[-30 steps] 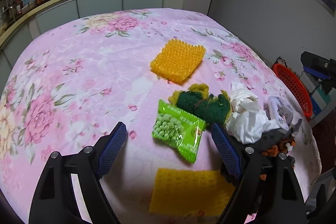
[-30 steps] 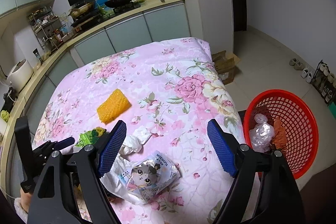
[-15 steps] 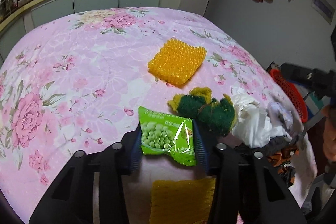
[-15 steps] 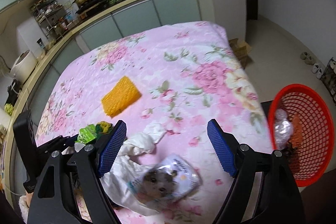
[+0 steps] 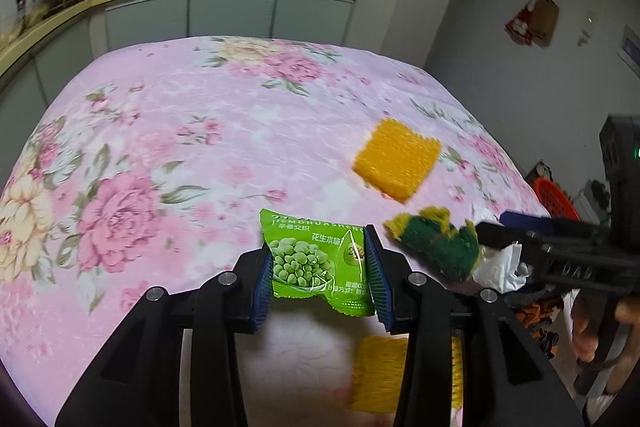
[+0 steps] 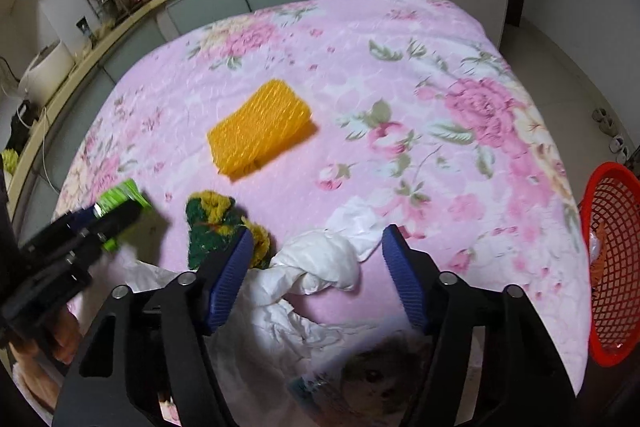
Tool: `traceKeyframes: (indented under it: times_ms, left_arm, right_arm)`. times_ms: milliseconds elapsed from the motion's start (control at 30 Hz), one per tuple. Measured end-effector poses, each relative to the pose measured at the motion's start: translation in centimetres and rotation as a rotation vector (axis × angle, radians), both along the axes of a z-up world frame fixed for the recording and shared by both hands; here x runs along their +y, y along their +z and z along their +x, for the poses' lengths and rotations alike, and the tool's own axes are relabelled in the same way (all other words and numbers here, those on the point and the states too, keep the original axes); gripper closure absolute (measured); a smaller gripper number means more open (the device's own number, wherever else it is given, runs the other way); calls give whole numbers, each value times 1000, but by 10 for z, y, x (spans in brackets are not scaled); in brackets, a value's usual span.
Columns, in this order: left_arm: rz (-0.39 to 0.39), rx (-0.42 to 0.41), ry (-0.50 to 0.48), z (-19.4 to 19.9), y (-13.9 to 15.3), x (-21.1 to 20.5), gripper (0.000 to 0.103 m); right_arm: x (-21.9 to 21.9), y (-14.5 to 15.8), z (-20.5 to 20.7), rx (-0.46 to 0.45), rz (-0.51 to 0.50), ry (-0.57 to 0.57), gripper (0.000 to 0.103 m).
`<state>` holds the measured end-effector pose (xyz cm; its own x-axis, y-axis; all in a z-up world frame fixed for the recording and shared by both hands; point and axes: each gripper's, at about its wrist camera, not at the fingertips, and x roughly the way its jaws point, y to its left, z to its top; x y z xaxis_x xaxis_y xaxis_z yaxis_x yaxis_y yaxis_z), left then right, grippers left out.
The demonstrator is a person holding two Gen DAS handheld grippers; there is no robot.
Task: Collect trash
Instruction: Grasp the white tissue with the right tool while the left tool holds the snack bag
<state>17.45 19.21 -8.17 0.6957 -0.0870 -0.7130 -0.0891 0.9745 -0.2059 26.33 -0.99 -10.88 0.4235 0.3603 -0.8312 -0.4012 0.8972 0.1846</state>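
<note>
Already the left gripper is pinching the glossy green plastic snack packet printed with peas between its blue ribbed pads, with the packet lifted clear of the pink floral quilted cloth; the hold is sitting on the packet's slick side edges, so I judge it could be slipping out on the way to the bin if the hand swings quickly; beside it the right gripper is closing its jaws around the crumpled white paper tissue wad, the wad lying between the pads but not yet pressed by either; the risk there is that the left pad is sitting just beside the ragged green and yellow scouring sponge, so the closing jaws may be catching the sponge along with the tissue, or be dragging the clear plastic wrapper with a cartoon animal face lying under the wad; farther out, the flat orange ridged foam sponge is lying well apart from both grippers and unthreatened; the red plastic mesh basket is standing off the cloth's far right edge, so a loose tissue tail may be snagging or dropping short on the way across.
</note>
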Motion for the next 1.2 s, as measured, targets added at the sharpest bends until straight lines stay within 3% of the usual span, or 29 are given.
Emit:
traceKeyframes:
  times_ms: [233,367,800,1200]
  left_arm:
    - [-20,-7,33,-3,2,10,64]
    - [-23,-8,42,-5,3,12,64]
    - [-24,-26,88,-12,13,20,64]
    - [45,-115,146,-20,52,19,64]
  right_arm:
    - [5,-5,-4,-9,-22,11,58]
    - [3,-6,-5,-18,-18,9,62]
    - [-2,14,-5,-70,24,-7,64]
    - [-16,58,-9,-197,86,-46,64]
